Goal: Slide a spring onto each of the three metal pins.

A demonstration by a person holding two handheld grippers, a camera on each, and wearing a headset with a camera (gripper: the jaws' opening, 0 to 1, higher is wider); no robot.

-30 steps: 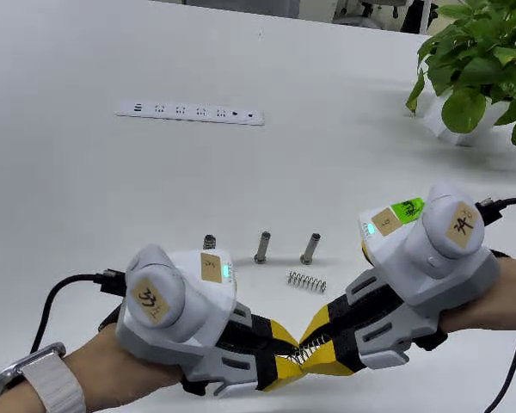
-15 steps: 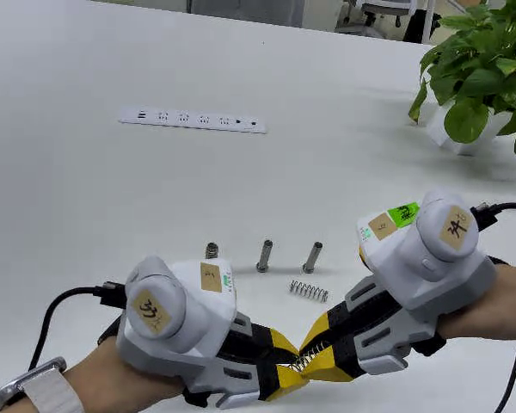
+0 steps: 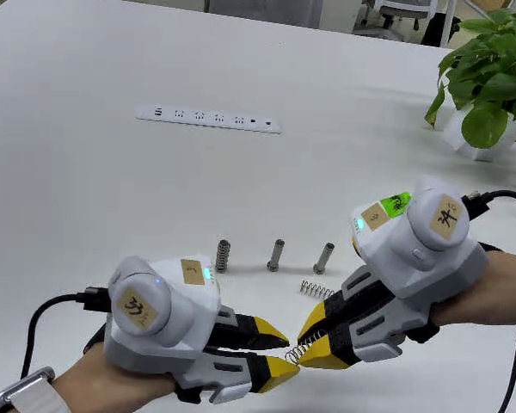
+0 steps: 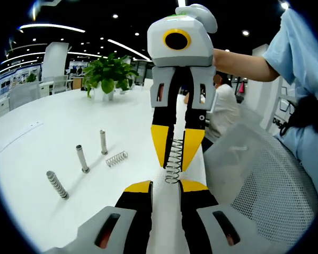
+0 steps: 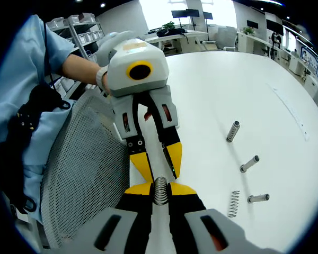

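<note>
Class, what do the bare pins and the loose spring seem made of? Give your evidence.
Bare pins: probably steel, brushed grey, judging by the dull sheen along their shafts. Loose spring: likely thin steel wire, bright silvery, glinting coils.

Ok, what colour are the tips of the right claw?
Yellow tips on black, clearest in the left gripper view.

your left gripper (image 3: 290, 351) blocks straight ahead of your right gripper (image 3: 303, 351); to its right, bare table (image 3: 112, 189), then loose spring (image 3: 313, 289) and pins (image 3: 276, 255).
</note>
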